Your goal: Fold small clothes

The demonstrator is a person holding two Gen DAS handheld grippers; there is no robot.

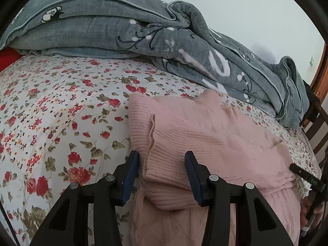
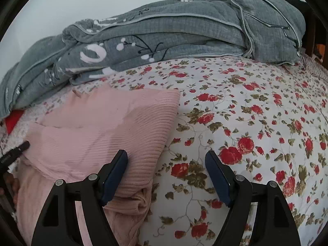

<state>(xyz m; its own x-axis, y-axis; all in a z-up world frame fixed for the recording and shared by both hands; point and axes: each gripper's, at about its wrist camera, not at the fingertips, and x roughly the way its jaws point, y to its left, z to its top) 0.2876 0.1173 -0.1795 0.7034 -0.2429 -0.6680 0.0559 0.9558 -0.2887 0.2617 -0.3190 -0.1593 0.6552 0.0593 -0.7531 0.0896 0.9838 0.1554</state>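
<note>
A pink ribbed knit sweater (image 1: 205, 135) lies folded over itself on the flowered bed sheet (image 1: 61, 102). My left gripper (image 1: 162, 160) is open and straddles the sweater's near left folded edge; the knit lies between the blue pads without being pinched. In the right wrist view the same sweater (image 2: 102, 123) fills the left half. My right gripper (image 2: 166, 155) is open wide at its near right corner, its left finger over the knit and its right finger over the bare sheet (image 2: 246, 123). Nothing is held.
A rumpled grey quilt (image 1: 102, 26) (image 2: 164, 34) is heaped along the far side of the bed against a pale wall. A red item (image 1: 8, 57) pokes out under it. A wooden bed frame (image 1: 315, 112) stands at the right, and a hand (image 1: 307, 207) shows at the edge.
</note>
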